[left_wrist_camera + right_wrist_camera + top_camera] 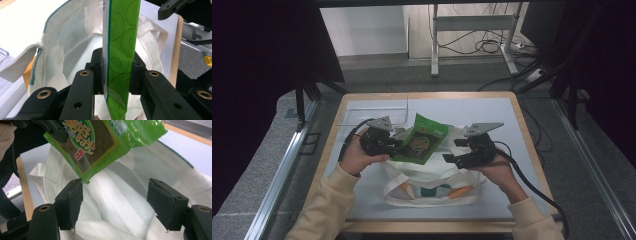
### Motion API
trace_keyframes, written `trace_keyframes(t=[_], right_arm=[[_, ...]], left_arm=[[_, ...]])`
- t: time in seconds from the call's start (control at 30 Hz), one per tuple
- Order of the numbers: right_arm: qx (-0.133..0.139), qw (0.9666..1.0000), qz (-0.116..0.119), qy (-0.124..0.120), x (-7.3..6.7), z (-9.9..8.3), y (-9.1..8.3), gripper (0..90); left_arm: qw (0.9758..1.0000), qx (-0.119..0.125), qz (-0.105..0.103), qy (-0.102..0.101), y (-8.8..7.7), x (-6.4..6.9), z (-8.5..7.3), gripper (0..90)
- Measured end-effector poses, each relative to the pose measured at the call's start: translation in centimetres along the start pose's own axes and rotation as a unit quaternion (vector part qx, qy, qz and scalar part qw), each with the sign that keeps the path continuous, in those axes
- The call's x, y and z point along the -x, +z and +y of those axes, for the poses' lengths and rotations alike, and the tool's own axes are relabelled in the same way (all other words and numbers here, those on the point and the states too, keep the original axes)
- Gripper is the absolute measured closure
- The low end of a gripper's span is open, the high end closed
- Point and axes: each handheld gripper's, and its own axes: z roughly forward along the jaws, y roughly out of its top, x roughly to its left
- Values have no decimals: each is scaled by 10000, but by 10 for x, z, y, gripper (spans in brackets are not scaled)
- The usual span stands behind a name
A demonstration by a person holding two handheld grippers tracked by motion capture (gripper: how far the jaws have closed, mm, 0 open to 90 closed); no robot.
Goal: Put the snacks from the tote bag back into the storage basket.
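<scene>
A green snack bag [422, 139] hangs tilted over the open mouth of a white cloth tote bag [432, 186] that lies on the table. My left gripper [399, 149] is shut on the snack bag's lower left edge; in the left gripper view both pads press on the green snack bag [122, 50], with the tote bag [67, 50] behind. My right gripper [451, 151] stands open just right of the snack bag. In the right gripper view its jaws [115, 202] are wide apart over the tote bag's opening [120, 185]. A corner of the snack bag [100, 142] touches its left pad.
A clear plastic container [372, 107] stands at the back left of the pale blue table top [492, 112], whose wooden rim [427, 95] runs all round. Beyond the table are a metal frame [434, 45] and cables on the floor.
</scene>
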Motion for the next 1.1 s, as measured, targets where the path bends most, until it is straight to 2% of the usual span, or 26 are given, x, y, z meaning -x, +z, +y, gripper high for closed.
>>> trace_keyframes(t=[0.13,0.17,0.2,0.37,0.47,0.63,0.77,0.93,1.1], right_arm=[[-5,10000,33,9,-1,-2,1,291],[3,10000,52,11,-2,-2,2,292],[7,10000,64,4,-2,-2,3,293],[-7,9999,157,-21,-5,-3,11,309],[-17,9996,274,-85,-7,-2,18,318],[11,9988,455,-156,-11,0,29,320],[104,9981,580,-165,-12,1,36,322],[244,9964,772,-263,-13,4,46,336],[557,9932,996,-231,-12,4,53,423]], left_arm=[[10000,93,5,2,-1,0,1,714],[9999,156,5,-56,0,2,1,714],[9999,125,15,-6,-1,1,1,714],[9998,183,-40,-14,1,3,2,714],[9998,202,-67,7,1,4,3,714],[9991,391,-184,-26,-2,5,3,714],[9982,492,-345,-10,-3,4,2,713],[9977,545,-390,3,-3,5,3,713],[9975,557,-431,28,-2,7,3,713]])
